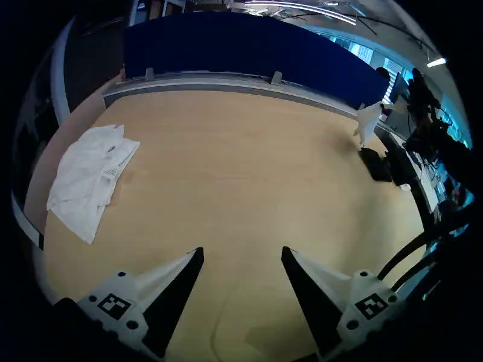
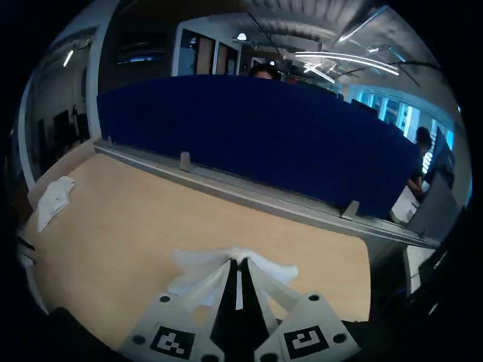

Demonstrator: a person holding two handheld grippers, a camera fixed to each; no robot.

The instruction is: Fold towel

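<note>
A white towel (image 1: 90, 175) lies loosely folded on the wooden table (image 1: 241, 163) at the far left; the right gripper view has it small at the left edge (image 2: 54, 199). My left gripper (image 1: 241, 253) hovers open above the table's near part, nothing between its fingers. My right gripper (image 2: 238, 263) is shut on a second white towel (image 2: 193, 268), whose bunched cloth spreads to both sides of the fingertips. In the left gripper view that towel (image 1: 368, 120) hangs raised at the table's far right, above a dark shape (image 1: 375, 164) that I cannot make out.
A blue partition (image 2: 259, 139) on a grey rail (image 2: 241, 196) bounds the table's far side. Beyond the right edge are dark office chairs and desks (image 1: 435, 151). A person's head (image 2: 264, 71) shows above the partition. Bare wood spans the table's middle.
</note>
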